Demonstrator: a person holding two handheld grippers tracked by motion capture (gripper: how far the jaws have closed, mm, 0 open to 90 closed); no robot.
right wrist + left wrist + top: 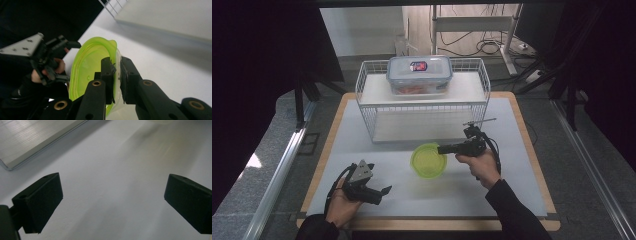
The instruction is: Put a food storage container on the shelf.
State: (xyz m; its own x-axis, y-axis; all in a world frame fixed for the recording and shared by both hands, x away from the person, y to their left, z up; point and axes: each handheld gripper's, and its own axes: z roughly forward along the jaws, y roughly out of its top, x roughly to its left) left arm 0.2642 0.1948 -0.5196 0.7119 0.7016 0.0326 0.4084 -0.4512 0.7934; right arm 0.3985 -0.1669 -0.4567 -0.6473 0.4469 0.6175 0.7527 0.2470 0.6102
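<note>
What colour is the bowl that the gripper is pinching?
The bowl is bright lime green and see-through, best seen in the right gripper view.

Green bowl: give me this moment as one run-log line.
right gripper: shut on bowl rim | left gripper: open, above the mat | rack: lidded box on top

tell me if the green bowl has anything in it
Empty. The high view looks down into the green bowl and shows only its bare inside; the right claw pinches its rim.
</note>
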